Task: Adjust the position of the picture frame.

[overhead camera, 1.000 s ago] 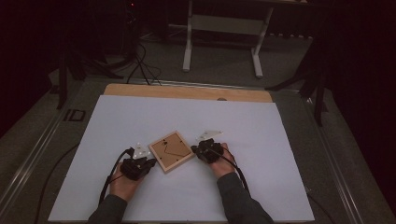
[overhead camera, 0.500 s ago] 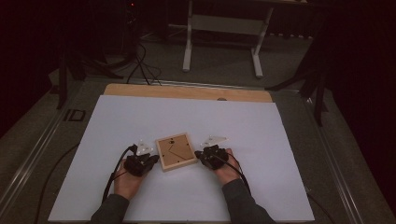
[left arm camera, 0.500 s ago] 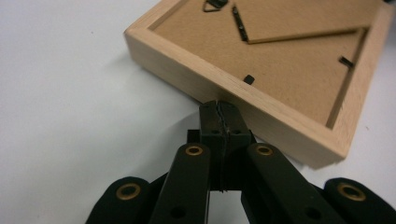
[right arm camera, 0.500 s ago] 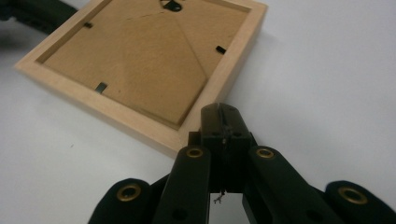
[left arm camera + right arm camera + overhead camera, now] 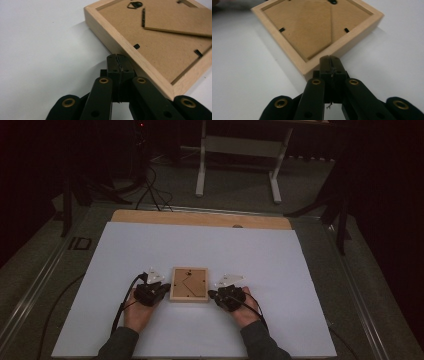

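Frame: face down, flat on white table, between both grippers | Left gripper: jaws pressed together, empty, tip at frame's side edge | Right gripper: jaws together, empty, tip at a corner | Risk: uneven push likely spins or skids frame; closed tips may slip over rim.

dim room, grey floor, white table frame behind, cables trailing
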